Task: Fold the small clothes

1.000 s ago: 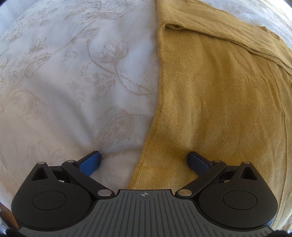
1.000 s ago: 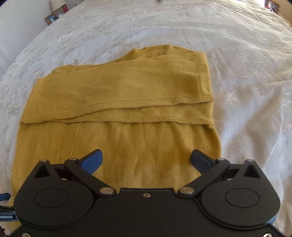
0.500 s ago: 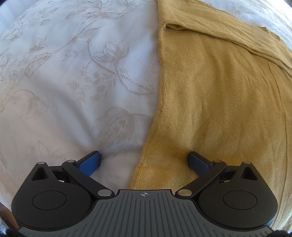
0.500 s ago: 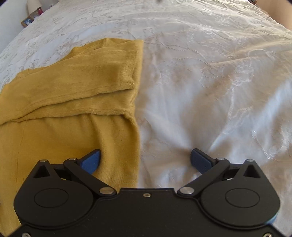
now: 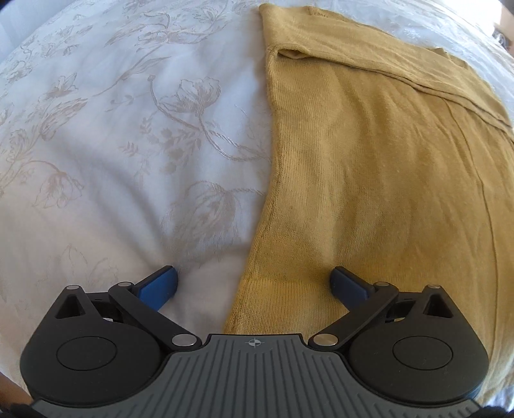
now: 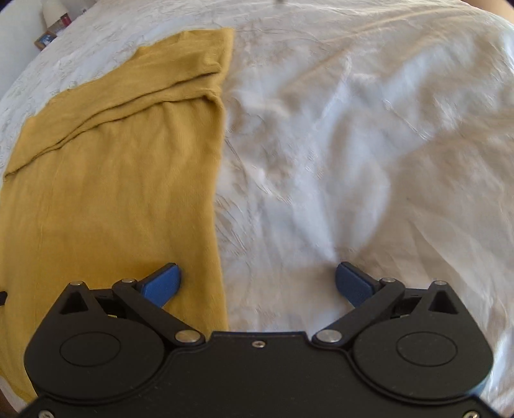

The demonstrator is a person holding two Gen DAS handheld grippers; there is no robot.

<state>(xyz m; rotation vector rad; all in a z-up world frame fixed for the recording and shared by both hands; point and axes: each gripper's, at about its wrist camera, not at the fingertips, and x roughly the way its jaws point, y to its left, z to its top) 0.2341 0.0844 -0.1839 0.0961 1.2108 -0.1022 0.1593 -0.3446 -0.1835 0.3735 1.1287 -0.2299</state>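
A mustard-yellow knit garment [image 5: 369,167] lies flat on the bed, its sleeves folded across the top part. In the left wrist view it fills the right half. My left gripper [image 5: 253,284] is open and straddles the garment's left bottom edge, one blue fingertip over the sheet, the other over the knit. In the right wrist view the same garment [image 6: 122,180] fills the left half. My right gripper [image 6: 258,283] is open and straddles the right side edge near the hem. Neither holds anything.
The bed cover [image 5: 112,144] is white with a pale embroidered flower pattern, wrinkled on the right side [image 6: 369,144]. A small picture frame and a white object [image 6: 53,27] stand beyond the bed's far left corner.
My right gripper has swung right, from over the garment's middle to its right edge, and closer to the bed. The left gripper has barely moved.
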